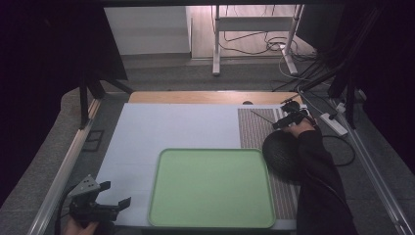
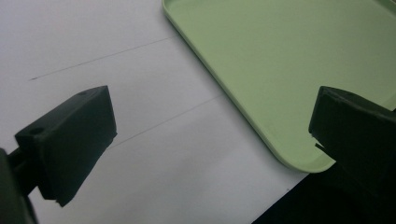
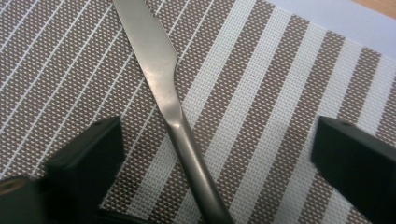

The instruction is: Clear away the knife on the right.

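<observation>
Right tongs (image 3: 215, 154) open astride the knife (image 3: 163, 84); left tongs (image 2: 210, 144) open, idle at the near left.
Knife lies flat on the striped placemat (image 1: 254, 129), far right of the counter (image 1: 171, 127); pickup step in hand; next: lower, close on the handle; green tray (image 1: 211, 188) bare.

One knife (image 3: 163, 74), one green tray (image 1: 161, 196), one striped placemat (image 1: 254, 129), one black bowl (image 1: 281, 154).

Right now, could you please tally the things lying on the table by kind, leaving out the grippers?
Green tray: 1
Brown striped woven placemat: 1
Metal table knife: 1
Dark round bowl-like item, too dark to name surely: 1
Total: 4
</observation>
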Available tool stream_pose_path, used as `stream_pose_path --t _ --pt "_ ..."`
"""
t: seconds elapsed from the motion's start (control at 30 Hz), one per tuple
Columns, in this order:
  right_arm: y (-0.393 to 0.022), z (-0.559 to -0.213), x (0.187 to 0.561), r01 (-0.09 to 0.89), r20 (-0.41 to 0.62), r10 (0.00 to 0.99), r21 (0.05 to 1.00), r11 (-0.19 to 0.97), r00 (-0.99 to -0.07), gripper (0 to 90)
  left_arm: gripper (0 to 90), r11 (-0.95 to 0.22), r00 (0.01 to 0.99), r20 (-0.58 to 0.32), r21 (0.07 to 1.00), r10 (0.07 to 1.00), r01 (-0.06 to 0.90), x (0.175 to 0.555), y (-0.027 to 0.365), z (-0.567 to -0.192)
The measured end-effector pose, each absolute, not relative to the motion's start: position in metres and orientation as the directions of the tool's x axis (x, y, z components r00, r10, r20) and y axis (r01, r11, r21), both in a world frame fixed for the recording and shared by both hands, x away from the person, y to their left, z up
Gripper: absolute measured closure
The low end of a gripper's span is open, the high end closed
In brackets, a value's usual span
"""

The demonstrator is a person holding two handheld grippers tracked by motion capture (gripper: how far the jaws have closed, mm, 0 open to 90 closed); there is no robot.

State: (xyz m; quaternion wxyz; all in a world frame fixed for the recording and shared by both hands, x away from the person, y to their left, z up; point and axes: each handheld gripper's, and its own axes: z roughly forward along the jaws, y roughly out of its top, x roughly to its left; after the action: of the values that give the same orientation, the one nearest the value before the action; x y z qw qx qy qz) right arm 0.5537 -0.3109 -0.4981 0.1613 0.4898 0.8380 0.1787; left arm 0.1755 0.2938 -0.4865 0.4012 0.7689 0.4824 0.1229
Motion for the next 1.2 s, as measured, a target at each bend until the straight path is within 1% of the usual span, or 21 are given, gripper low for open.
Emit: stream_pose_path --t 0.03,0.17,0.23,0.27,0.3,0.37,0.47,0.5,0.6,0.87,1.2 --pt "-0.311 -0.499 0.554 0.764 -0.093 0.877 0.453 0.458 -0.471 8.3 0.9 -0.213 0.504 -0.198 0.735 0.841 0.643 0.175 0.294 -0.487" --pt "-0.316 -0.499 0.554 0.768 -0.048 0.872 0.453 0.453 -0.487 23.9 1.0 -0.212 0.504 -0.198 0.736 0.841 0.643 0.175 0.294 -0.487" --pt "-0.32 -0.496 0.553 0.762 -0.051 0.867 0.453 0.463 -0.496 37.6 1.0 -0.213 0.505 -0.197 0.736 0.84 0.643 0.175 0.294 -0.487" --pt "-0.323 -0.495 0.553 0.758 -0.049 0.862 0.453 0.47 -0.505 43.4 1.0 -0.213 0.505 -0.197 0.736 0.841 0.643 0.175 0.294 -0.487" --pt "-0.324 -0.494 0.552 0.752 -0.049 0.857 0.454 0.477 -0.513 47.4 1.0 -0.214 0.505 -0.197 0.736 0.841 0.643 0.175 0.294 -0.487" --pt "-0.328 -0.492 0.551 0.746 -0.05 0.848 0.45 0.491 -0.528 62.0 1.0 -0.214 0.504 -0.197 0.735 0.841 0.644 0.175 0.294 -0.487" --pt "-0.333 -0.491 0.551 0.742 -0.04 0.838 0.443 0.503 -0.545 74.9 1.0 -0.213 0.504 -0.198 0.734 0.841 0.644 0.175 0.294 -0.487" --pt "-0.335 -0.491 0.551 0.741 -0.032 0.836 0.445 0.503 -0.548 78.0 1.0 -0.214 0.503 -0.197 0.734 0.841 0.645 0.175 0.294 -0.487" --pt "-0.337 -0.491 0.552 0.737 -0.02 0.829 0.445 0.509 -0.559 79.4 1.0 -0.213 0.502 -0.197 0.733 0.842 0.646 0.175 0.294 -0.487" --pt "-0.337 -0.489 0.553 0.728 -0.031 0.806 0.409 0.55 -0.591 80.1 1.0 -0.208 0.498 -0.201 0.733 0.843 0.648 0.175 0.294 -0.487" --pt "-0.347 -0.484 0.549 0.703 -0.077 0.807 0.447 0.553 -0.586 80.1 1.1 -0.208 0.497 -0.201 0.731 0.844 0.65 0.176 0.294 -0.487"
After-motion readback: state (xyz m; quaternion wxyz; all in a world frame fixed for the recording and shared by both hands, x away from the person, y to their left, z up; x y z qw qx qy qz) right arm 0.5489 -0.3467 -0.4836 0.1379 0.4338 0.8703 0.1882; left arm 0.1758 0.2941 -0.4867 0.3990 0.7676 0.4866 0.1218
